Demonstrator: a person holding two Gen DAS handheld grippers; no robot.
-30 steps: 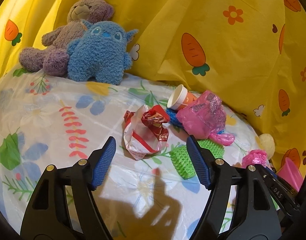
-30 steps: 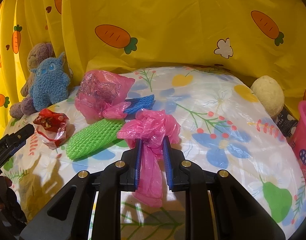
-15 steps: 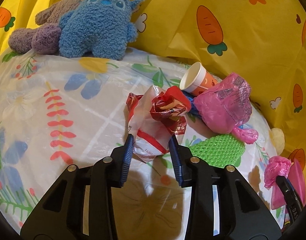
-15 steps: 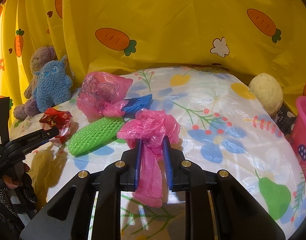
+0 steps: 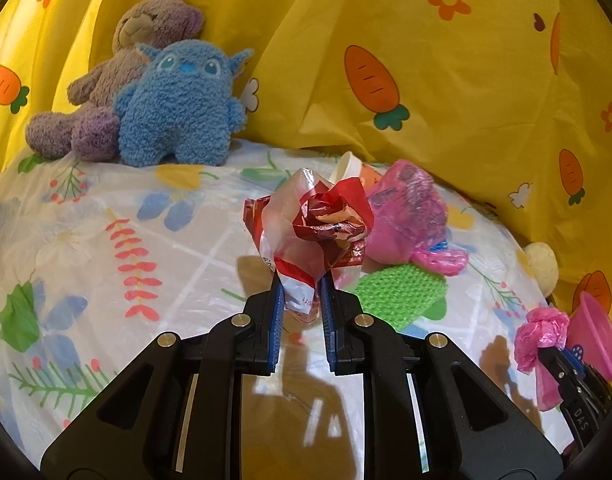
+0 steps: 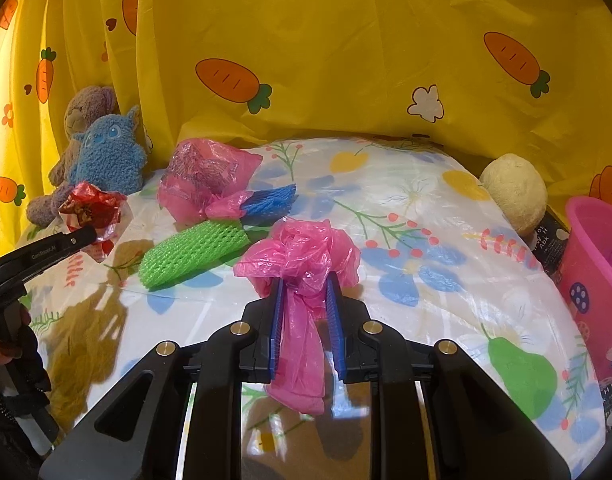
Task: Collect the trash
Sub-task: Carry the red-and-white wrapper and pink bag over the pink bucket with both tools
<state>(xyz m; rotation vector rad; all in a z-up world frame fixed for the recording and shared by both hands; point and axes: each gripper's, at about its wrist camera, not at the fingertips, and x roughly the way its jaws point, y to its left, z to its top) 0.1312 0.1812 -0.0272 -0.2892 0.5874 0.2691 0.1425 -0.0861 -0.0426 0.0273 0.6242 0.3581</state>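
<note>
A: Pinching what, exactly, were the left tongs?

B: The red-and-white wrapper, lifted clear of the tabletop. The right tongs clamped a pink bag.

A: Why both full?

B: Probably for one trip to the pink bin at the tabletop's right edge. The green netting lay mid-tabletop.

Glossy crinkled plastic wrapper, fuzzy plush toy, and seemingly foam green netting.
</note>
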